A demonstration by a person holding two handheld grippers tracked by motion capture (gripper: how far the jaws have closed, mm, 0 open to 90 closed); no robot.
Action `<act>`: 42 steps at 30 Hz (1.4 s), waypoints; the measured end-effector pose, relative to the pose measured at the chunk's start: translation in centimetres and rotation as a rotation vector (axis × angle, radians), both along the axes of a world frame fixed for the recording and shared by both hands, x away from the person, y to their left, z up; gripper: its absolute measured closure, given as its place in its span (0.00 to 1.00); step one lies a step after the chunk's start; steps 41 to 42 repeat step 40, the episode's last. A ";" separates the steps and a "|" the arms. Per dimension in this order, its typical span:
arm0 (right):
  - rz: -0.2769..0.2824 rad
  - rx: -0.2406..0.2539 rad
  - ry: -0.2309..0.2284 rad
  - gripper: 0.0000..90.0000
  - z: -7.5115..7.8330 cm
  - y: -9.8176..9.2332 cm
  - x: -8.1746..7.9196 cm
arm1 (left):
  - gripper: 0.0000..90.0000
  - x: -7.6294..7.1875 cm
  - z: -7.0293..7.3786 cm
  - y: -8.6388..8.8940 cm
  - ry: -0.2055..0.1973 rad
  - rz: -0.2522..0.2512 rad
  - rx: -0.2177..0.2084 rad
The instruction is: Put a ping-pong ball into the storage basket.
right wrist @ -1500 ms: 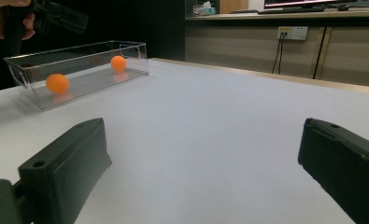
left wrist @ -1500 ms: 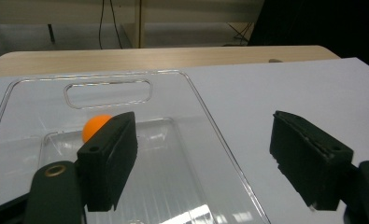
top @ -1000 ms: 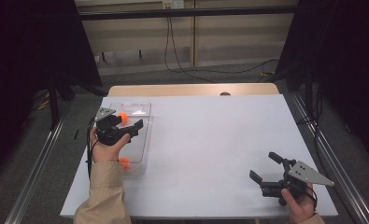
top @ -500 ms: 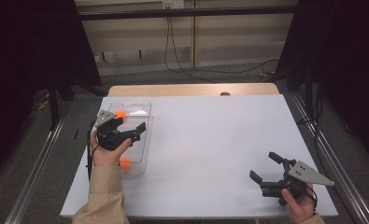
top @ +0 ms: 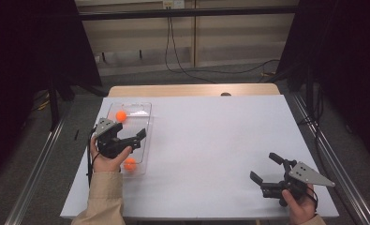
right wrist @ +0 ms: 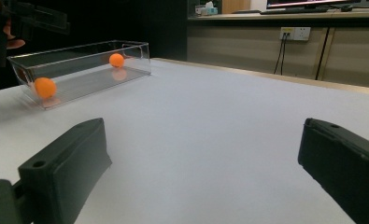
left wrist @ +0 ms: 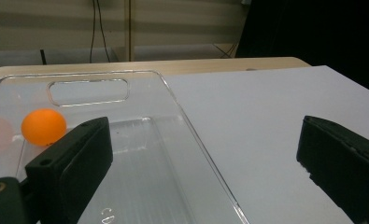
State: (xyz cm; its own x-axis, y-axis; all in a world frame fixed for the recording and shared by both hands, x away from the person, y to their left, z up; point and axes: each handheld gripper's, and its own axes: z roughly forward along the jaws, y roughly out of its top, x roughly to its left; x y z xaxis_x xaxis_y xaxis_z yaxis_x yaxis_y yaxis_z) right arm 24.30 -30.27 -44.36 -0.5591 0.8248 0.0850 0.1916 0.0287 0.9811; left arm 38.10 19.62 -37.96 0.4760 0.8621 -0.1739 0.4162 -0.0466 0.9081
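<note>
**Left gripper open above the bin, 2 orange balls split fore and aft of it**

The clear plastic bin [top: 145, 136] sits near the left edge of the white table [top: 210, 150], its long axis running away from the person. The left gripper [top: 135, 138] hovers over the bin's middle; its jaws have just been opening, now stand wide apart, and nothing is between them.

1 orange ball [top: 121, 116] lies at the far end of the bin, ahead and to the left of the jaws, as the left gripper view [left wrist: 43, 126] confirms. The other orange ball [top: 130, 164] rests at the near end, just behind the gripper and beside the person's wrist.

The right gripper [top: 266, 170] hangs well apart near the table's right front corner, jaws spread and empty; its own view shows both balls far off inside the bin [right wrist: 79, 70].

Judged from this, the left hand is far nearer to either ball, and any reach must go along the bin's length, forward or back.
</note>
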 end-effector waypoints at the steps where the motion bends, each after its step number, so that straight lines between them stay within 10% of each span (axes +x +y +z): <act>1: 0.000 0.003 0.001 0.01 0.0 0.0 0.0 | 0.04 -0.1 -0.1 0.1 -0.004 0.004 -0.004; 42: -0.003 0.002 -0.001 0.01 0.0 0.0 0.0 | 0.04 -4.4 -2.1 0.0 -0.097 -0.011 0.004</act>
